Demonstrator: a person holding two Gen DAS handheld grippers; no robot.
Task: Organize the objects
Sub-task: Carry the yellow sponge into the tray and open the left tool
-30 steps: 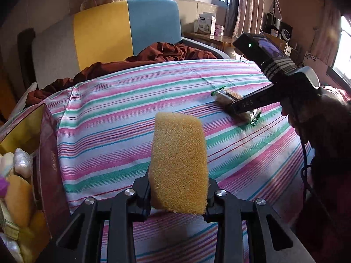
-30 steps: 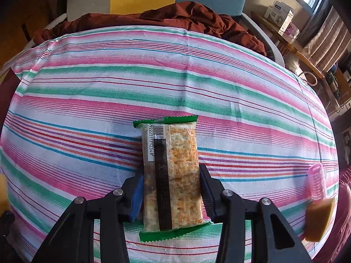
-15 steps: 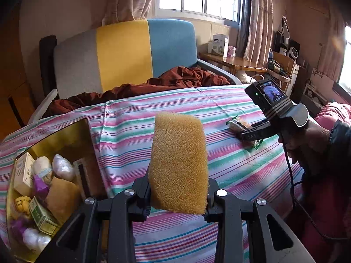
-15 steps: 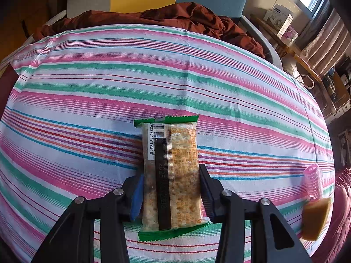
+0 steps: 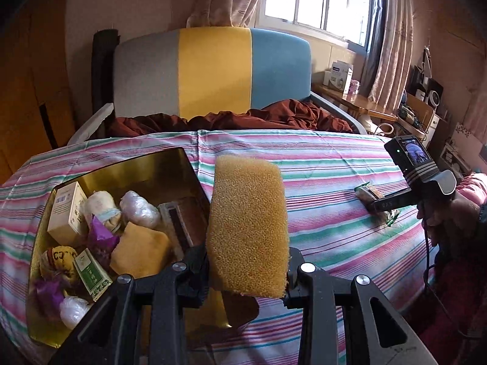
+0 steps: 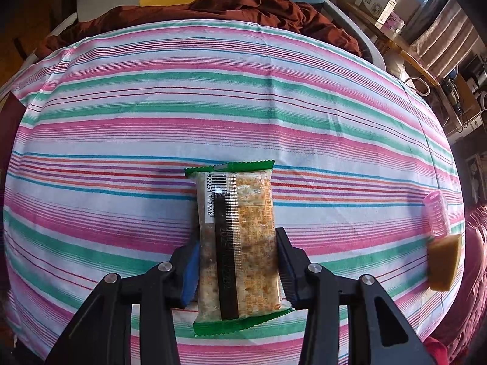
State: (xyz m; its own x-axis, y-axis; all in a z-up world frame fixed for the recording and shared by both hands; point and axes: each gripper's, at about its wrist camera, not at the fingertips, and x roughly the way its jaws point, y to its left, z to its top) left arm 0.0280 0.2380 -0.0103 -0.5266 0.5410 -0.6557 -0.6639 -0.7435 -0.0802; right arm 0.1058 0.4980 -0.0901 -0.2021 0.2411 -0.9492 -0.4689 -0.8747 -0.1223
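a: a bedroom — striped sheet (image 6: 243, 106) over the bed, a brown blanket (image 5: 274, 115) bunched at the headboard, and a window (image 5: 316, 3) behind.

b: the left view shows the gold box (image 5: 45, 319) at the bed's left side, packed with small boxes and wrapped bundles. the right view shows only a dark sliver of it at the left border.

a: the left hand-held gripper (image 5: 248, 276) pinches a yellow sponge (image 5: 248, 228) upright, in the air just right of the box's near corner.

b: the right hand-held gripper (image 6: 237, 270) is pressed onto a cracker packet (image 6: 237, 237) lying on the sheet, barcode up.

a: only the right view shows the pink curler (image 6: 436, 217) and a small sponge piece (image 6: 444, 266), touching each other near the bed's right edge.

b: the middle of the sheet between packet and blanket is bare — open room there.
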